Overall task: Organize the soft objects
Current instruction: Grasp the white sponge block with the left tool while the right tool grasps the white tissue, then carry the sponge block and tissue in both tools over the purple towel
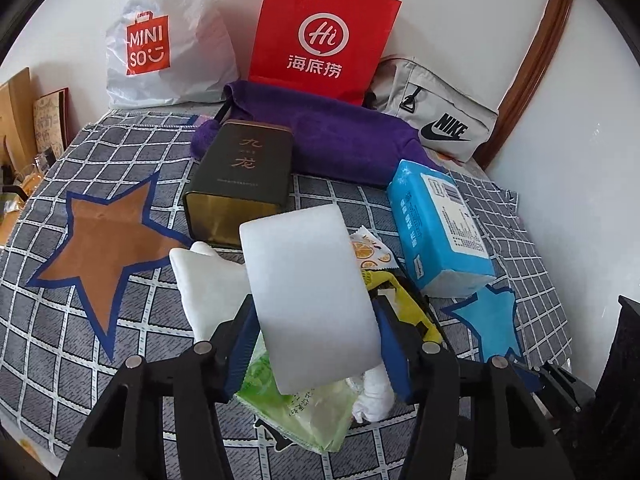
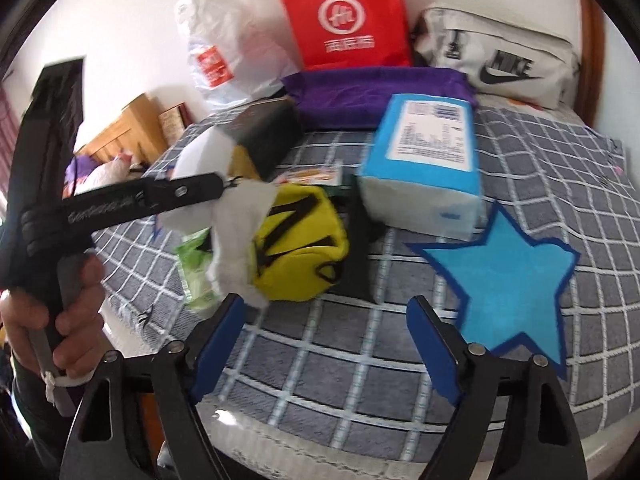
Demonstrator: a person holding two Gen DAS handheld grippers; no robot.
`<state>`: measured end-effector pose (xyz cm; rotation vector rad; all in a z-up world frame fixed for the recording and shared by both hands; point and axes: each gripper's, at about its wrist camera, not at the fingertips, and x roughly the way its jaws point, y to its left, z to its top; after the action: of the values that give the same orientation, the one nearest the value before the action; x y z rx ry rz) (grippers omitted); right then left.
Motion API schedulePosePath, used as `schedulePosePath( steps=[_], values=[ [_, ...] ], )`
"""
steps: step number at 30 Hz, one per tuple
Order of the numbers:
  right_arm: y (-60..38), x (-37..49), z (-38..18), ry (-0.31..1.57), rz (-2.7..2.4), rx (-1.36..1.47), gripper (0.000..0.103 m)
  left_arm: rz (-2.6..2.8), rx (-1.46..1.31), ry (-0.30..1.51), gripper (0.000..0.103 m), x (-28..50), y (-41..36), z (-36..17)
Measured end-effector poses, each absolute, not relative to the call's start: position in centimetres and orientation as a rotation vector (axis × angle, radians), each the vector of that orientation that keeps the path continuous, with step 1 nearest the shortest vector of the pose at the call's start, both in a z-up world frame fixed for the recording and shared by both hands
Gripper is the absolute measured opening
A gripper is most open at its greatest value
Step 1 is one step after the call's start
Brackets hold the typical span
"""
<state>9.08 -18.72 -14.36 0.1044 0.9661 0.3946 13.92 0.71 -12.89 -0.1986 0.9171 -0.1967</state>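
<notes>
My left gripper [image 1: 316,320] is shut on a white foam block [image 1: 308,292], with a blue pad pressed on each side and the block tilted above a pile. Under it lie a white cloth [image 1: 208,280], a green wipes packet [image 1: 296,412] and a yellow pouch [image 1: 412,312]. In the right wrist view my right gripper [image 2: 326,304] stands open over the checked cover, just short of the yellow pouch [image 2: 300,248], with nothing between its fingers. A blue tissue pack [image 2: 424,160] and a purple towel [image 2: 376,92] lie beyond it.
A dark tin [image 1: 244,168] lies behind the block. A white Miniso bag [image 1: 160,48], a red paper bag [image 1: 324,36] and a grey Nike pouch [image 1: 440,116] line the wall. A brown star [image 1: 104,240] and a blue star [image 2: 504,280] mark the cover. A hand [image 2: 68,320] is at left.
</notes>
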Motion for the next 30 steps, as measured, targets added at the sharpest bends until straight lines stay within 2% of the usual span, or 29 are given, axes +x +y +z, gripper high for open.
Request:
schedulePosePath(
  steps=[2, 9, 11, 15, 17, 19, 30],
  values=[
    [-17.4, 8.8, -14.3, 0.969, 0.441, 0.091, 0.076, -0.193, -0.215, 0.915, 0.054, 13.9, 1.3, -12.9],
    [-12.8, 8.3, -14.0, 0.932, 0.534, 0.032, 0.071, -0.209, -0.263, 0.931, 0.054, 13.9, 2.8, -13.4],
    [-11.7, 8.5, -14.3, 0.914, 0.545, -0.001, 0.058, -0.212, -0.278, 0.939, 0.054, 13.9, 3.2, -13.7],
    [-10.5, 9.3, -15.3, 0.936, 0.546, -0.022, 0.045, -0.244, -0.320, 0.944, 0.054, 13.9, 4.0, -14.1],
    [-10.0, 9.6, -15.7, 0.944, 0.543, -0.039, 0.029, -0.253, -0.331, 0.943, 0.054, 13.9, 4.4, -14.2],
    [-9.7, 9.7, -16.0, 0.945, 0.532, -0.069, 0.020, -0.262, -0.338, 0.944, 0.054, 14.0, 4.7, -14.2],
    [-12.2, 8.2, -13.9, 0.924, 0.497, -0.053, 0.018, -0.286, -0.369, 0.959, 0.056, 14.0, 5.8, -14.5]
  ],
)
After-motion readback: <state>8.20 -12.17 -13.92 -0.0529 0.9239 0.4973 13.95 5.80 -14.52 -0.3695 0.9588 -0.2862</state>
